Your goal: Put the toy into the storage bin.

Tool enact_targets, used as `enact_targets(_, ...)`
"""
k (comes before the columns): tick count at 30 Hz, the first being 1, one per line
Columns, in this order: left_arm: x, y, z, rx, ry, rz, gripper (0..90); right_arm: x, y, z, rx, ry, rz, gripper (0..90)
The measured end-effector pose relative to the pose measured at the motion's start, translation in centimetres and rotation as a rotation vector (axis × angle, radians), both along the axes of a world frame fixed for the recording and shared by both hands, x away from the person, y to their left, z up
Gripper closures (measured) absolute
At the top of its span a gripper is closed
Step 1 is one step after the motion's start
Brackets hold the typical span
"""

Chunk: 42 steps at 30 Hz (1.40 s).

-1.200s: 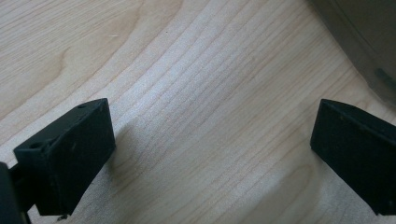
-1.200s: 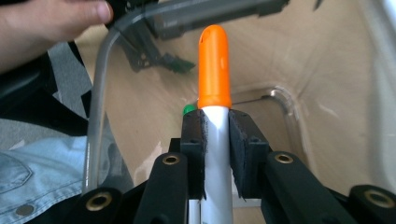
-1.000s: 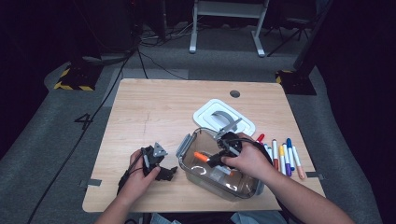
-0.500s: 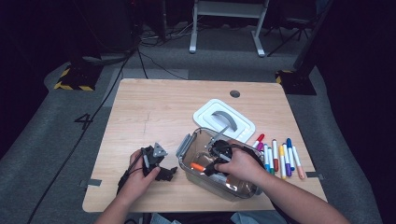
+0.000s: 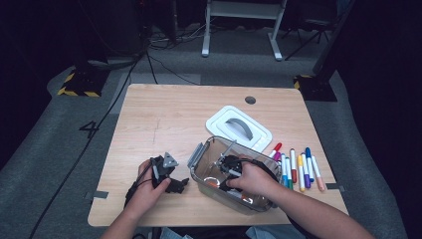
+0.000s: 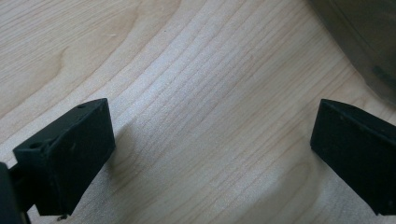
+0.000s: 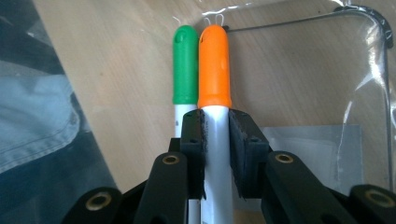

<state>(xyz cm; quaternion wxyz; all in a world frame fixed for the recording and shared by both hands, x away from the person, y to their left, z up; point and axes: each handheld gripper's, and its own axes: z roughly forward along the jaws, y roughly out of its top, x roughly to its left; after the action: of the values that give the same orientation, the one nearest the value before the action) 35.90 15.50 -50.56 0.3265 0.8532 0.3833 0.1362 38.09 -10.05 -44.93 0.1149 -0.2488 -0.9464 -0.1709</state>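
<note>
orange-capped marker [image 7: 214, 93] clamped; right gripper [image 7: 215, 135] inside clear box [image 5: 199, 157]

Right gripper view: orange-capped marker [image 7: 214, 135] barrel hidden below the pads, green-capped marker [image 7: 185, 79] mostly behind the jaw. High view: right gripper [image 5: 225, 172] half under the hand (markers in the clear box [image 5: 201, 155] too small to tell).

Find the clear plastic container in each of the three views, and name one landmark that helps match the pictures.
High view: the clear container sits at the table's near right, the right gripper lowered into it.
Left gripper view: its dim wall fills the top right corner.
Right gripper view: its rim curves across the upper right, behind the orange-capped marker.
Shared landmark: the wooden tabletop.
</note>
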Motion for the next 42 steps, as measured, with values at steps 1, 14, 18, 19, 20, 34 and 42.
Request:
enact_targets(1,0.0,0.0,0.0,-0.001,0.001,0.0,0.2,0.0,0.0,-0.1,0.002,0.0,-0.002,77.0)
enact_targets(14,0.0,0.0,0.0,-0.001,0.001,0.0,0.2,0.2,-1.2,2.7,0.137,-0.121,-0.064,62.2)
enact_targets(18,0.0,0.0,0.0,-0.002,0.001,0.0,0.2,0.3,-3.0,5.4,0.189,-0.206,-0.109,60.6)
enact_targets(19,0.0,0.0,0.0,-0.002,0.001,0.0,0.2,0.4,-3.5,5.9,0.197,-0.22,-0.119,59.9)
enact_targets(20,0.0,0.0,0.0,-0.001,0.001,0.0,0.1,0.5,-4.3,6.8,0.206,-0.243,-0.137,59.4)
enact_targets(34,0.0,0.0,0.0,0.0,0.003,0.0,0.1,1.9,-15.4,10.1,0.234,-0.397,-0.414,51.5)
enact_targets(42,0.0,0.0,0.0,0.0,0.003,0.0,0.1,2.9,-21.9,8.2,0.189,-0.412,-0.592,51.6)
